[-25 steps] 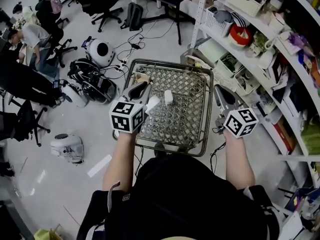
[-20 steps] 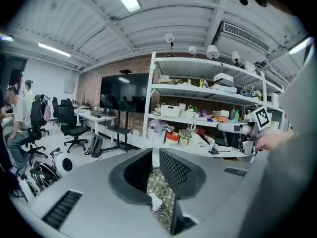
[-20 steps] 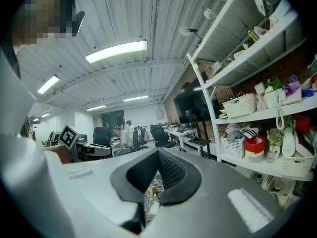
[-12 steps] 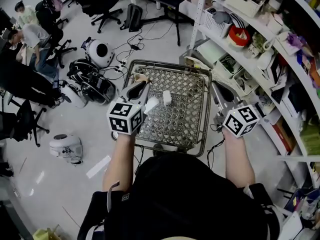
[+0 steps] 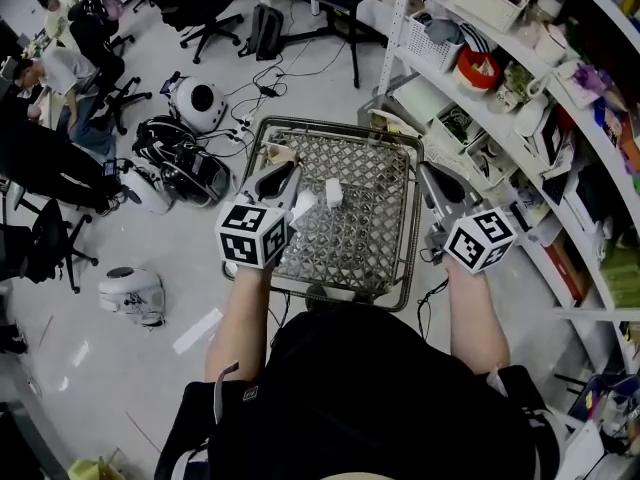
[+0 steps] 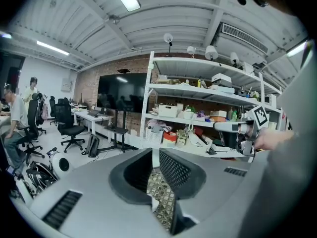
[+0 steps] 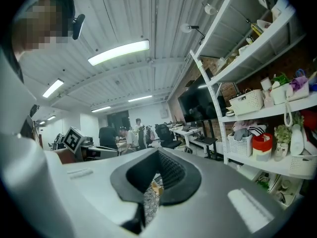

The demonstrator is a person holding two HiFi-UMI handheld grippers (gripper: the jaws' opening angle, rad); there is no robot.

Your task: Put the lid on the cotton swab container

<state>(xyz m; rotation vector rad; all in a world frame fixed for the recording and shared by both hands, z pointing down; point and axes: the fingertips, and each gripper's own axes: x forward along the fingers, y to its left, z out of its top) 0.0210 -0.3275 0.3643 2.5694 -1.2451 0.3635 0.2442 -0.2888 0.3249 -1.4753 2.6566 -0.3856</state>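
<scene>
Your left gripper [image 5: 283, 174] [image 6: 152, 153] hovers over the left side of the grey metal mesh cart top [image 5: 362, 240], its jaws only a narrow slit apart and gripping nothing. A small flat white piece [image 5: 303, 206] sits just to its right, and the small white cotton swab container [image 5: 334, 193] stands on the mesh just beyond, ahead and right of the jaws. Your right gripper [image 5: 428, 176] [image 7: 156, 155] hangs past the cart's right rim, well right of the container, its jaw tips closed together and empty.

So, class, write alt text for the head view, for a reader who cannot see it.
Seen from above, a person holds a left gripper over a wire basket, near two small white things, and a right gripper by its right rim. Cluttered shelves stand at the right, office chairs at upper left.
</scene>
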